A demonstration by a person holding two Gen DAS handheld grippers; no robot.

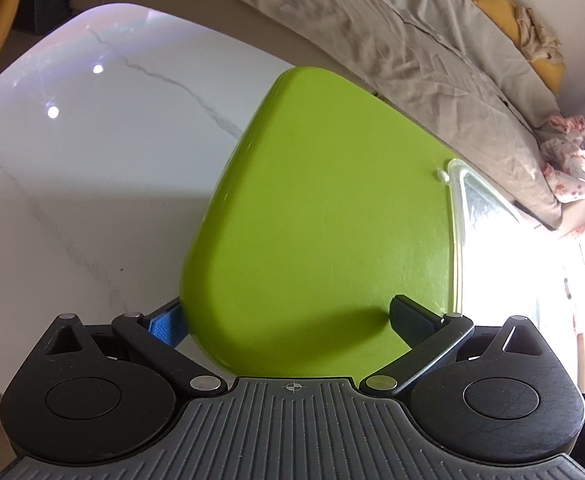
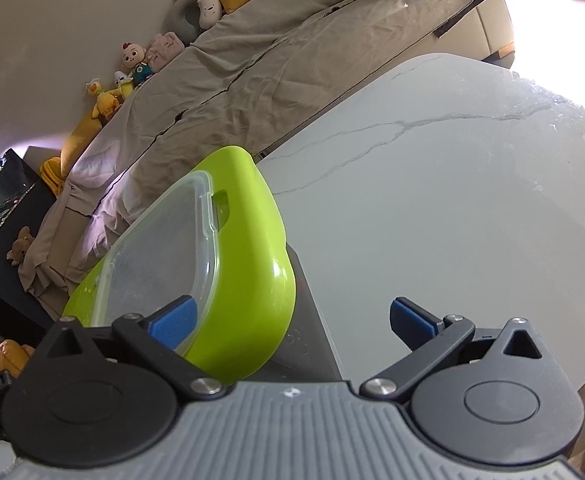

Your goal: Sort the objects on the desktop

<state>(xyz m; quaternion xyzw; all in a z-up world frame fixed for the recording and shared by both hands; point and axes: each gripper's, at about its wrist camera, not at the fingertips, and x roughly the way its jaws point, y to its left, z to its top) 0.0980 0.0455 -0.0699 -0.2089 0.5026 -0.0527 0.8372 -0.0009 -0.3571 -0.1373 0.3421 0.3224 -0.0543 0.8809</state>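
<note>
A lime-green plastic box (image 1: 312,216) with a clear lid (image 1: 458,232) is tilted on its side on the white marble table (image 1: 72,160). My left gripper (image 1: 284,320) is wide open, its fingers on either side of the box's near end; whether the pads touch it I cannot tell. In the right wrist view the same green box (image 2: 248,264) with its clear lid (image 2: 160,248) leans at the left. My right gripper (image 2: 292,320) is open; its left pad (image 2: 174,322) lies against the lid edge and its right pad (image 2: 410,322) is over the bare table.
A sofa under a grey cover (image 2: 252,60) with soft toys (image 2: 134,60) runs along the table's far edge. A dark flat object (image 2: 312,344) lies under the box near the table (image 2: 452,200). A black cabinet (image 2: 0,208) stands at the left.
</note>
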